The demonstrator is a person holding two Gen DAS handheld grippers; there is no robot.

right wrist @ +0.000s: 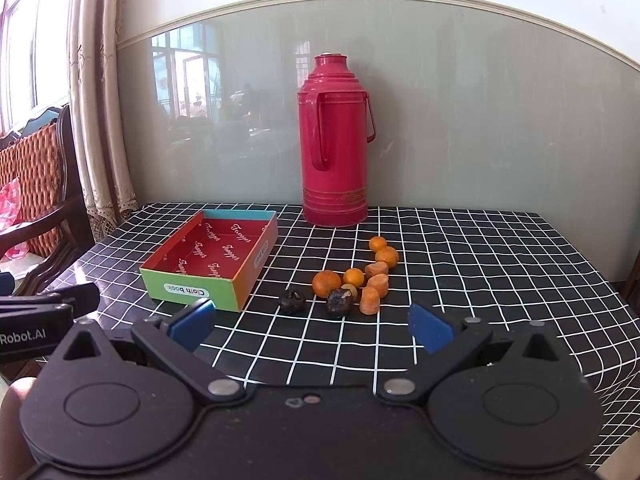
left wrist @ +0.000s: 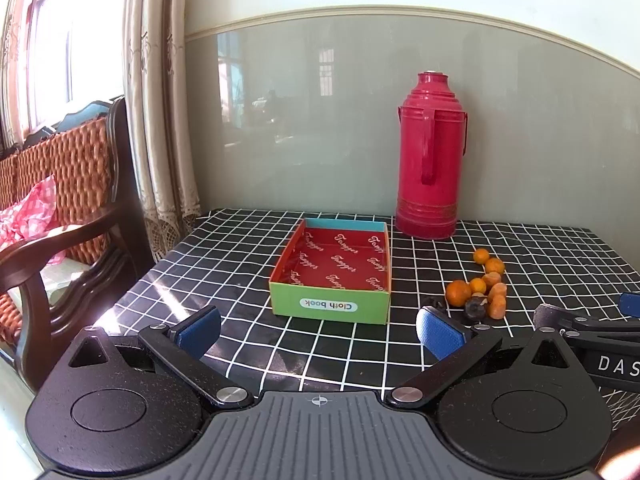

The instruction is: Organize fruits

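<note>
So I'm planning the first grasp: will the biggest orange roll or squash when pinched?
The biggest orange looks round, so a nudge would probably roll it on the flat checked cloth. Its skin looks firm; likely light, tolerating a gentle pinch.

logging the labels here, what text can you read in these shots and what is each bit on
"Cloth book": white label, upside down, on the green front wall of the box.
"Tanyger", roughly; the script is hard to make out: repeated on the box's red lining.
"DAS", cut off by the frame edge: right gripper body.
"Robot.AI": left gripper body.
Label on the box's orange side wall: too blurred.
</note>
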